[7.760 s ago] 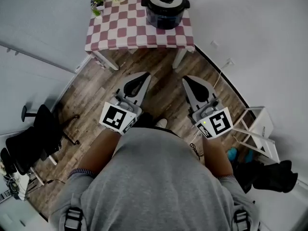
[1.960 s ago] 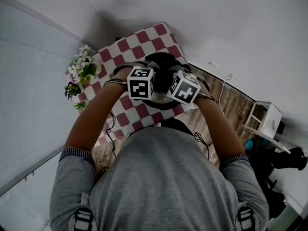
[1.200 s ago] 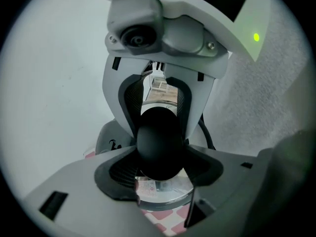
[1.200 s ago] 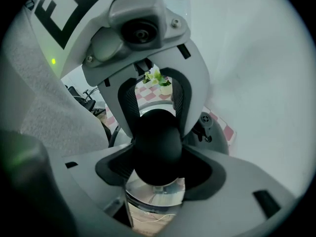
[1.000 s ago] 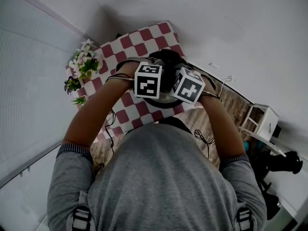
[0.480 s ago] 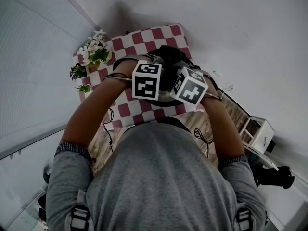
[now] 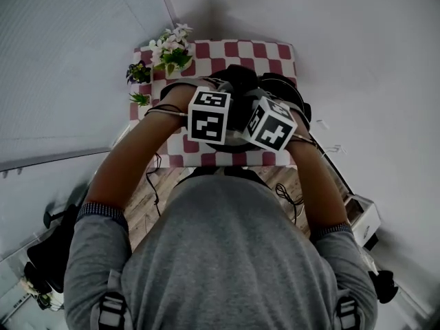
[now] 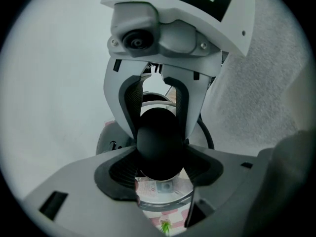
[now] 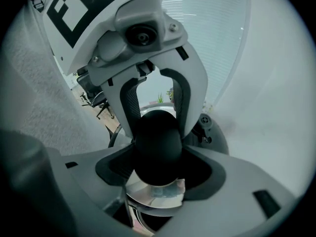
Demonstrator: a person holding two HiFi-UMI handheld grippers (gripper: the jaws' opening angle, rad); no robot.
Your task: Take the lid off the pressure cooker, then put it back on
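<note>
The lid's round black knob (image 8: 158,139) is clamped from opposite sides by both grippers. My left gripper (image 8: 159,168) is shut on it with its dark pads (image 8: 118,169) against the knob. My right gripper (image 9: 158,171) is shut on the same knob (image 9: 157,144). Below the knob shows the shiny silver lid (image 8: 163,194), with checkered cloth under its edge. In the head view the two marker cubes (image 7: 208,115) (image 7: 273,124) sit over the lid's rim (image 7: 230,143). The dark cooker body (image 7: 292,98) shows just to their right. The fingertips are hidden there.
The cooker stands on a small table with a red-and-white checkered cloth (image 7: 268,50) pushed against a white wall. White flowers in a pot (image 7: 170,47) and two small plants (image 7: 137,71) occupy its left edge. A black office chair (image 7: 51,249) is lower left, a white stool (image 7: 361,215) right.
Both grippers kept their hold on the knob and carried the lid slightly up and to the left, so the cooker body now shows at their right. The head view has swung round.
</note>
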